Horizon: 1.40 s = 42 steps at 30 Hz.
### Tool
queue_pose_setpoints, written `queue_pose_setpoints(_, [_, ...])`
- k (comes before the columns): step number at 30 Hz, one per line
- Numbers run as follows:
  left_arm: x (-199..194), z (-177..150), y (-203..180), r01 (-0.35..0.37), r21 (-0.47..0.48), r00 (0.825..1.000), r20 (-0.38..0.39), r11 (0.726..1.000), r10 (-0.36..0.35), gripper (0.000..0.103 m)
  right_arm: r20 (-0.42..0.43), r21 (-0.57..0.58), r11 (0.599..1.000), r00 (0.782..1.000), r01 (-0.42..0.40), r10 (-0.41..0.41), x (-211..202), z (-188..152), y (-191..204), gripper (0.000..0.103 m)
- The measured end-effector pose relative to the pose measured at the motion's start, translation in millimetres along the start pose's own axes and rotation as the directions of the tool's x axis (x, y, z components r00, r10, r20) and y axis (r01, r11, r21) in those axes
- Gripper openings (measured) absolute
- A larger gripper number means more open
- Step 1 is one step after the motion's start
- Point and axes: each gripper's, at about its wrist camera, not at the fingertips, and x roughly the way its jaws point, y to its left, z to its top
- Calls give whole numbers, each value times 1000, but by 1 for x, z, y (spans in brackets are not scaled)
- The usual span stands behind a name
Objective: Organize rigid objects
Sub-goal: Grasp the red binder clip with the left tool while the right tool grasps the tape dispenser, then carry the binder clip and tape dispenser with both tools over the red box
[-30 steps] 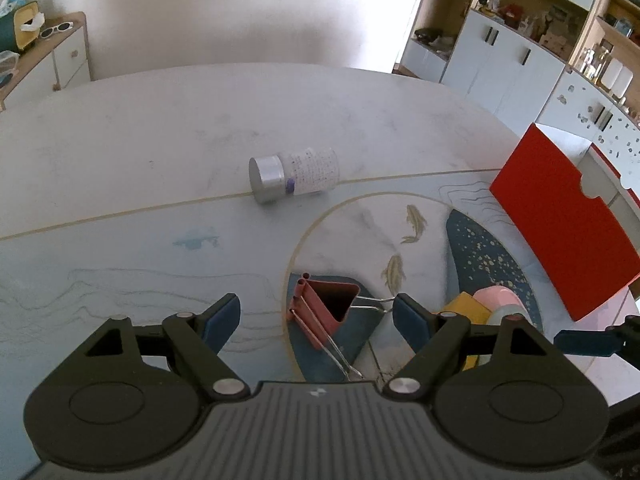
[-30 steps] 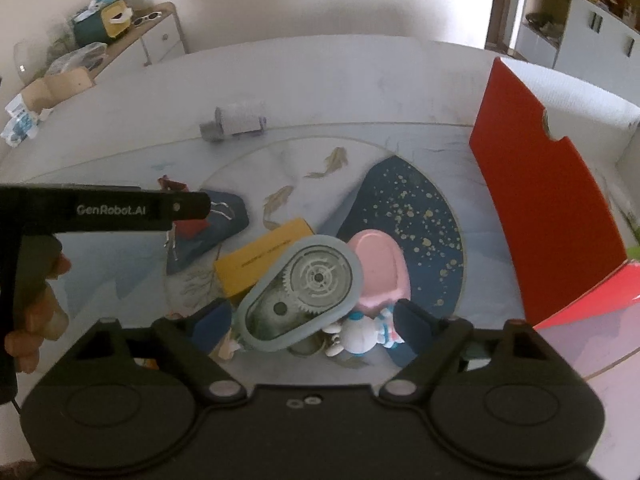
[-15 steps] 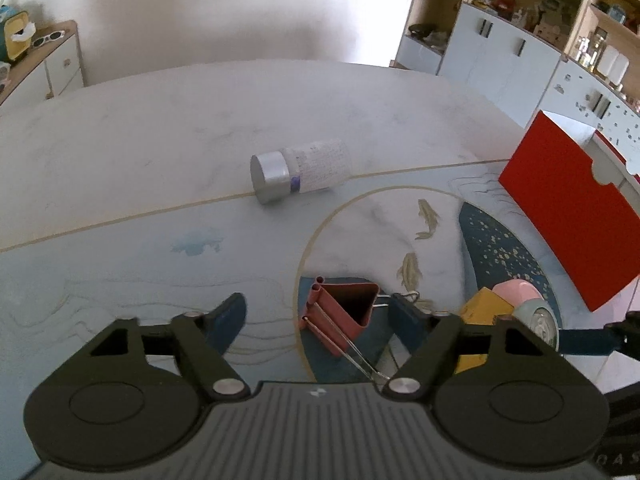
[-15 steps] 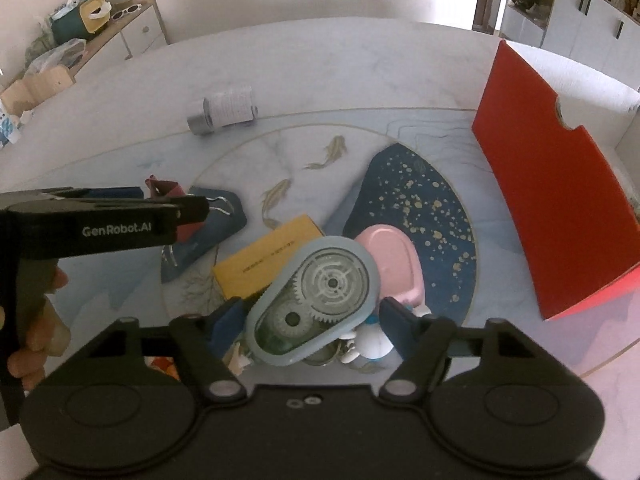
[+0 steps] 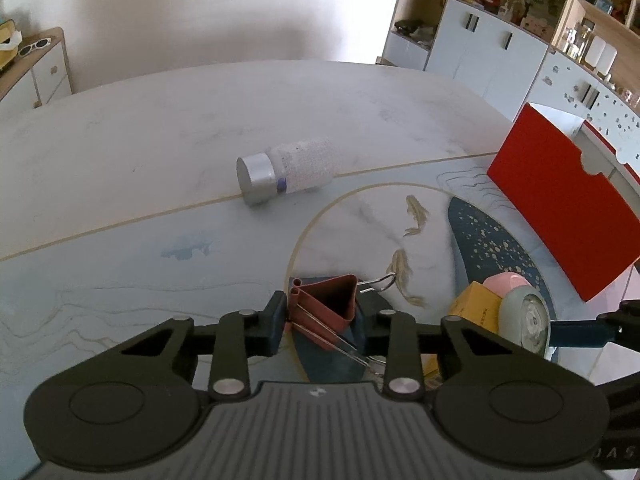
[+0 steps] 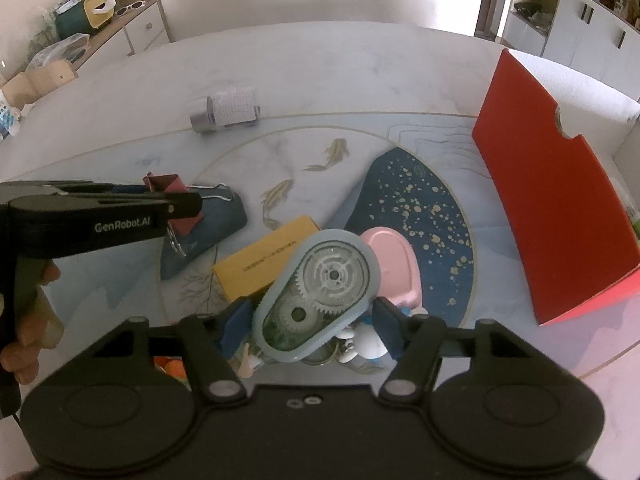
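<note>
left gripper (image 5: pixel 322 318) has just closed onto the binder clip (image 5: pixel 326 300); right gripper (image 6: pixel 310 320) has just closed around the tape dispenser (image 6: pixel 320 292); upper left of the table (image 5: pixel 120 140) is bare

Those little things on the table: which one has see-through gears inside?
The pale blue-green correction tape dispenser between the right tongs; its clear window shows gears, unlike the yellow box and pink case beside it.

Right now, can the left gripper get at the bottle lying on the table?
Probably not yet: the left gripper has just been closing its jaws around the binder clip. Otherwise the table up to the bottle looks clear.
</note>
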Motion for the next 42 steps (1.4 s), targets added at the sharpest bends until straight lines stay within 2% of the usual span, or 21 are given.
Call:
queue_pose_setpoints(1, [-1, 0, 0, 2, 0, 1000, 2, 1000, -2, 33, 2, -1, 1000, 1000, -1, 1, -1, 0, 1, 48])
queue_pose_setpoints(3, [-3, -1, -1, 5, 3, 1000, 4, 1000, -5, 33, 1, 0, 1000, 1000, -6, 6, -2, -1, -1, 42])
queue_pose_setpoints(19, [-29, -3, -14, -2, 19, 1000, 15, 1000, 2, 32, 69, 18, 998, 996, -54, 53, -31, -9, -18, 40])
queue_pose_setpoints(23, [-38, -1, -16, 18, 1, 1000, 15, 1000, -18, 32, 107, 23, 997, 992, -73, 70, -47, -7, -24, 39])
queue_pose_setpoints(34, [-63, 4, -37, 32, 0, 999, 32, 999, -32, 32, 147, 9, 993, 983, -115, 113, -75, -7, -46, 38])
queue_pose_setpoints(42, [-76, 17, -66, 44, 7, 998, 33, 999, -45, 32, 203, 26, 987, 968, -156, 147, -107, 1, -76, 38])
